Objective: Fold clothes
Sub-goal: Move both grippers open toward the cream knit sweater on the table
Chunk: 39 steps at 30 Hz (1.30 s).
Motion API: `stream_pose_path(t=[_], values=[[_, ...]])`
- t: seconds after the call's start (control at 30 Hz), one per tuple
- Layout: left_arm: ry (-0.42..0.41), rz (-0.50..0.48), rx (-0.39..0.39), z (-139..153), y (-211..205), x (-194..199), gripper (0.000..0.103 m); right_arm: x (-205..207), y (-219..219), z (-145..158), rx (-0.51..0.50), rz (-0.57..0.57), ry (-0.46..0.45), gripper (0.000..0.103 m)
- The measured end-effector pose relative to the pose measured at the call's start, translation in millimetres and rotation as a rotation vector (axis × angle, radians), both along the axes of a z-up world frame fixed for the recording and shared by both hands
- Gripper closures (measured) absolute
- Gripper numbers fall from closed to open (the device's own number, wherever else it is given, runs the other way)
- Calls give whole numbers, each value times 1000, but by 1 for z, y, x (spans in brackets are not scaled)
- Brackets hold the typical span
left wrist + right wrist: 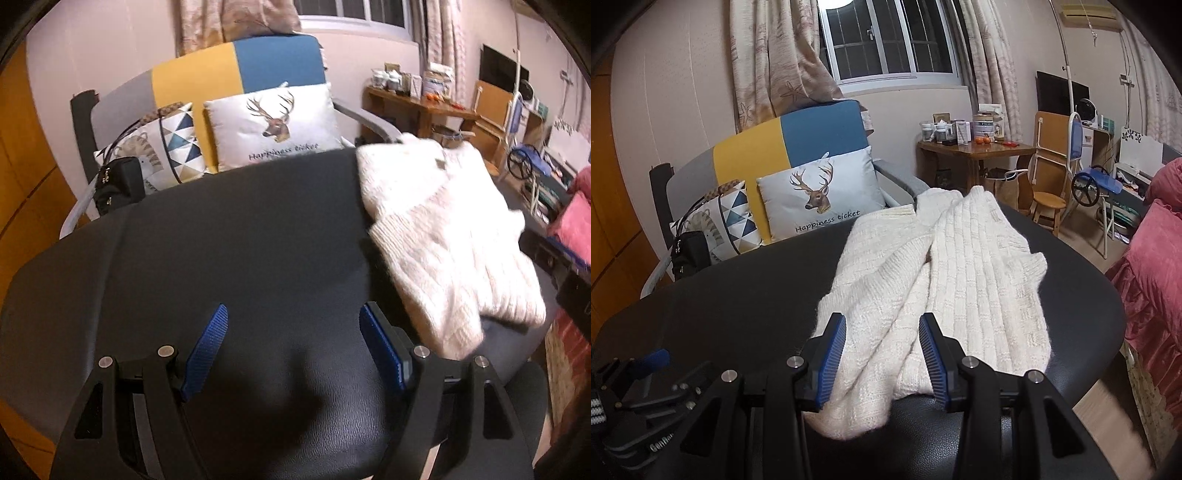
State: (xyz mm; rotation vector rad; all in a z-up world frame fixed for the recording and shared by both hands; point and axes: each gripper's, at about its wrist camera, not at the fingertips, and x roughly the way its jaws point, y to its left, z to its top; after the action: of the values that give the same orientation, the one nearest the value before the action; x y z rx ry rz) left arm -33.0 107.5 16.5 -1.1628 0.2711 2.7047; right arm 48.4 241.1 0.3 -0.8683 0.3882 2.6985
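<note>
1. Closest to you, your right gripper (882, 354) has its jaws spread, one on each side of the near hem of the cream knit sweater (942, 280). It isn't pinching anything yet. I'd guess that closing right there catches only one fold of a bunched edge, so the layers underneath would slide when you lift.

2. Your left gripper (293, 347) is spread wide too and it's empty, hanging over bare black tabletop (221, 240). The sweater (443, 240) sits off to its right, apart from the fingers. If you lift with the right alone, a floppy knit like this will probably sag and twist.

3. The sweater is a chunky ribbed knit, loosely heaped with a deep crease down its middle. It lies on the right half of the table, running from the near edge toward the far rim. That far end looks close to the edge, so a hard drag could push it off.

4. Farther back there's the deer cushion (820, 192) on the sofa. It's well clear, so it shouldn't matter.
</note>
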Motion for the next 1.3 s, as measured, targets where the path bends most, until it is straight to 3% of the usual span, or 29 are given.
stream_pose_path(t=[0.27,1.3], values=[[29,14,20,11,-6,0,26,-1,-1,9,21,-10,1,61],[5,-65,-35,-3,24,-5,26,-9,10,-2,2,-27,-54,61]])
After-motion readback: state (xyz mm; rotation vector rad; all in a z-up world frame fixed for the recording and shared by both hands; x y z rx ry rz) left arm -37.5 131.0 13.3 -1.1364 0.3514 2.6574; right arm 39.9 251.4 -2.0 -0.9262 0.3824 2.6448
